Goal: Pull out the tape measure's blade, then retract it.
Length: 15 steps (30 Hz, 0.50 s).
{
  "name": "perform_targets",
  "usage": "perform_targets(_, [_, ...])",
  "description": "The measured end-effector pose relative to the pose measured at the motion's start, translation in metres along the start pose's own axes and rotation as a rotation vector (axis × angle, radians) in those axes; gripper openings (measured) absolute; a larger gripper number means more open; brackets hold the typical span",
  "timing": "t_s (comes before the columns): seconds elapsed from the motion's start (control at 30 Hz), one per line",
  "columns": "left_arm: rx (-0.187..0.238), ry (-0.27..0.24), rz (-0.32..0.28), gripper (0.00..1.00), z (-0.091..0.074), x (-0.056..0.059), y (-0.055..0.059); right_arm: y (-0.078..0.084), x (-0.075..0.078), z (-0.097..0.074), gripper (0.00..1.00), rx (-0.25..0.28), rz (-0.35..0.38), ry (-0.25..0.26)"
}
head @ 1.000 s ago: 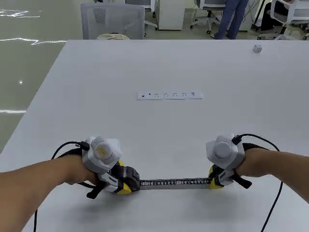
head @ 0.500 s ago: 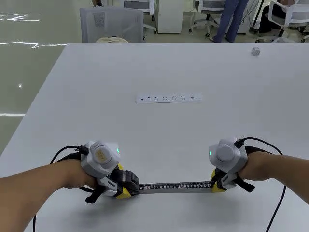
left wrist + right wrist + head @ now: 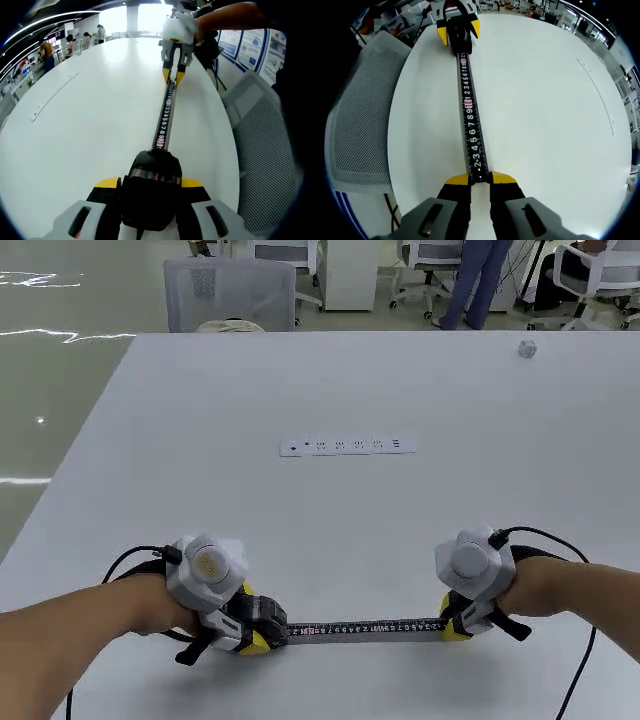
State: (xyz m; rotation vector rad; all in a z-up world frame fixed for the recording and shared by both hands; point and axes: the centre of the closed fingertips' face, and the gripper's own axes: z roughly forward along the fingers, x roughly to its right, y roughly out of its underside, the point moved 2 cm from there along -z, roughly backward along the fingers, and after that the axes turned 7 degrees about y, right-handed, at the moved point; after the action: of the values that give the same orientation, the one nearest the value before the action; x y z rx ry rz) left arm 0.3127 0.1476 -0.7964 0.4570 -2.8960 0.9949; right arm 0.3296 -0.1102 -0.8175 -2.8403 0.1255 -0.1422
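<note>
Head view showed one tape measure case at the lower left of the frame, lying on the white table and clamped in the jaws of the left gripper. Its single blade ran rightward along the tabletop to the right gripper, whose nearly closed jaws pinched the blade's tip; two grippers in all

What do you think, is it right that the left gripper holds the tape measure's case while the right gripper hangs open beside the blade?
Not quite: the right gripper is shut on the blade, as the right gripper view shows; the left gripper does hold the case.
</note>
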Motion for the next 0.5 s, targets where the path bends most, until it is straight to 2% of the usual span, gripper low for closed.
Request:
perform_targets(0.3, [0.007,0.003,0.003,0.39,0.0007,-0.0001,-0.0004,-0.0009,-0.0005,0.0005,0.14,0.002,0.005,0.009])
perform_targets(0.5, [0.012,-0.002,0.005,0.39,0.0007,-0.0002,-0.001,0.0007,-0.0008,0.0004,0.15,0.052,0.011,0.013])
